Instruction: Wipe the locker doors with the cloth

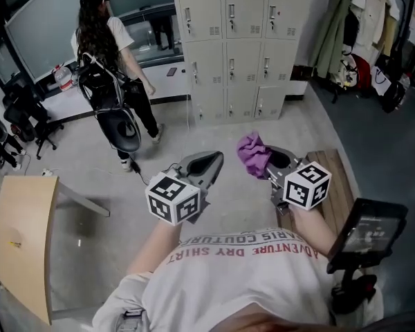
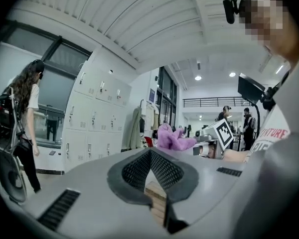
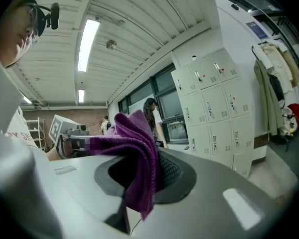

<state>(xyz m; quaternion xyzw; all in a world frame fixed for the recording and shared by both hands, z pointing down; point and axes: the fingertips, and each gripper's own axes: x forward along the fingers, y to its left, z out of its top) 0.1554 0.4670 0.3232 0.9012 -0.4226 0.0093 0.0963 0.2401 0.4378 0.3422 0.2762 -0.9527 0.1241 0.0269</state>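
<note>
Cloth [image 3: 133,146] pinched between right gripper [image 3: 142,176] jaws; left gripper [image 2: 150,172] closed, empty.

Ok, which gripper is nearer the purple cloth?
Right. The right gripper is shut on the purple cloth; the left gripper is apart from it, on its left, jaws together.

Bright, even indoor light fills the head view. The lockers [image 1: 238,40] are clearly lit, and only faint, soft shadows lie on the pale floor [image 1: 214,133] in front of them. Right of the lockers the floor is darker, with a dull sheen. In the right gripper view a tube light [image 3: 87,44] glows high to the lockers' left. Both gripper views bow the lockers' lines and go black at the corners. The shells of the left gripper [image 2: 150,156] and right gripper [image 3: 139,173] are blurred close to the lens, while the lockers are fairly sharp.
</note>
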